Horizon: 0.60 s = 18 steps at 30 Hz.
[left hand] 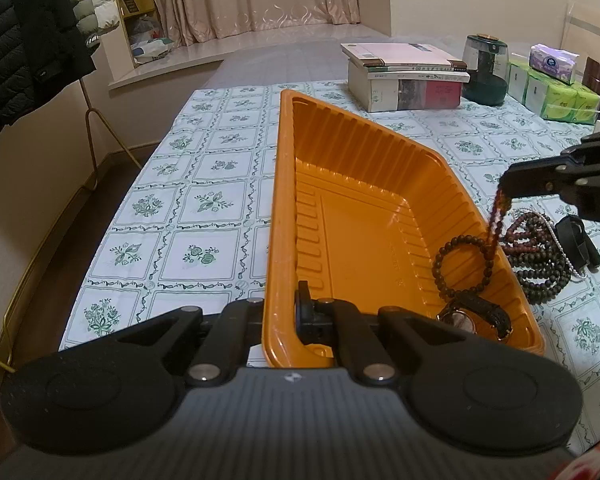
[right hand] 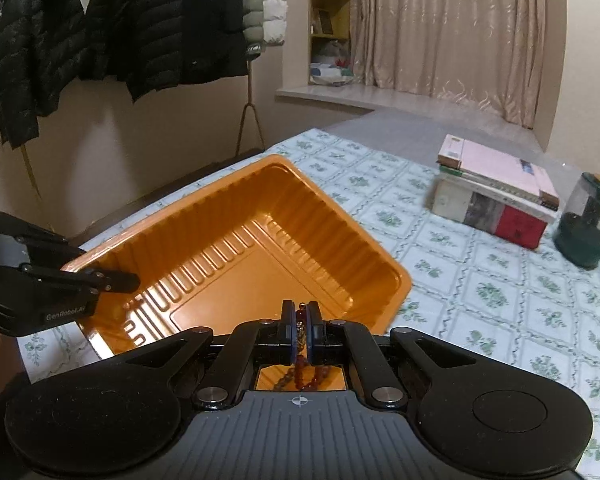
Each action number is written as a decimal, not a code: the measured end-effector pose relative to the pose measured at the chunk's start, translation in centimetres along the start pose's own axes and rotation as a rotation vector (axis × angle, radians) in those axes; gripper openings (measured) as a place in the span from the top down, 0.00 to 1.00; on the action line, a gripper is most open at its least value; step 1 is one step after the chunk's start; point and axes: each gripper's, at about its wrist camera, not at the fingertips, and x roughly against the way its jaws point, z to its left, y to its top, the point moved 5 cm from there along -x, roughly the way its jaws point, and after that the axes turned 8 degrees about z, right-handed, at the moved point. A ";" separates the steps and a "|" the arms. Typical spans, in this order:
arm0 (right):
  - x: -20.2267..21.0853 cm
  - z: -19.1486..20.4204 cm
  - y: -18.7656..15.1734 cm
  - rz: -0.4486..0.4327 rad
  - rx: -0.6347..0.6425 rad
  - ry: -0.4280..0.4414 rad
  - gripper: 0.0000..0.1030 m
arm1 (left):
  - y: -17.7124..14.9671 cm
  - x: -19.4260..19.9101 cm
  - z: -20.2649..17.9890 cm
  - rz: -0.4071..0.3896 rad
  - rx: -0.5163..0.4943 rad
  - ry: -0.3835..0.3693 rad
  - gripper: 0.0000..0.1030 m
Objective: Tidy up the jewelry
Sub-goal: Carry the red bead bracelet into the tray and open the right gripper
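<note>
A strand of reddish-brown beads (left hand: 497, 220) is pinched between the closed right tongs (left hand: 508, 188) and hangs down over the near right rim of the orange tray (left hand: 284, 200), its lower end reaching just inside the tray wall. In the right wrist view the same strand (right hand: 300, 332) is seen clamped between the blue-edged pads, with loops drooping below them (the tray floor shows through the gap beneath). The right tongs are held tilted downward above the tray's edge.

The left tongs (left hand: 300, 312) are closed on the tray's near rim, angled downward, one finger inside the wall and the other outside it. From the right wrist view they (right hand: 120, 280) are seen from the side, gripping that rim.

Only the left wrist view shows what lies in the tray: a dark bead bracelet (left hand: 462, 264) and a wristwatch (left hand: 476, 318) in the near right corner. It alone shows the heap of dark bead strands (left hand: 540, 256) on the patterned surface (left hand: 204, 200) just beside the tray, outside it. A stack of books (left hand: 408, 76) stands farther back in both views.
</note>
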 end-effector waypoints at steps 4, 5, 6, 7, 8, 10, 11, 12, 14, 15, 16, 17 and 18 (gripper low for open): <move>0.7 -1.1 -0.3 -0.025 -0.050 -0.026 0.95 | 0.0 0.0 0.0 0.001 0.001 0.001 0.97; 1.0 -1.6 -0.6 -0.029 -0.060 -0.032 0.95 | 0.0 0.0 -0.1 0.000 0.001 0.001 0.97; 1.3 -2.0 -0.9 -0.029 -0.070 -0.041 0.94 | 0.0 0.0 -0.1 0.000 0.001 0.000 0.97; 1.7 -2.5 -1.4 -0.029 -0.083 -0.054 0.94 | 0.0 0.0 -0.1 0.000 0.001 0.001 0.97; 2.1 -3.1 -2.1 -0.029 -0.101 -0.068 0.92 | 0.0 0.0 -0.1 0.000 0.001 0.002 0.97; 2.9 -4.6 -3.9 -0.021 -0.160 -0.098 0.89 | 0.0 -0.1 -0.2 0.000 0.002 0.004 0.97; 3.4 -5.4 -5.1 -0.014 -0.196 -0.114 0.84 | 0.0 -0.1 -0.2 0.000 0.003 0.005 0.97; 3.8 -6.1 -6.2 -0.004 -0.224 -0.130 0.82 | 0.0 -0.1 -0.2 -0.001 0.004 0.005 0.97; 4.5 -7.4 -8.9 0.022 -0.270 -0.170 0.67 | 0.0 -0.1 -0.1 0.000 0.006 0.005 0.97; 4.9 -8.0 -10.2 0.034 -0.290 -0.189 0.64 | 0.0 -0.1 -0.1 0.000 0.009 0.005 0.97; 5.3 -8.6 -11.5 0.047 -0.313 -0.210 0.63 | -0.1 -0.1 0.0 0.000 0.012 0.004 0.97; 5.6 -9.2 -12.7 0.062 -0.339 -0.230 0.63 | -0.1 -0.1 0.0 0.000 0.015 0.005 0.97; 6.0 -9.8 -13.9 0.075 -0.362 -0.248 0.63 | -0.2 0.0 -0.1 0.001 0.016 0.006 0.97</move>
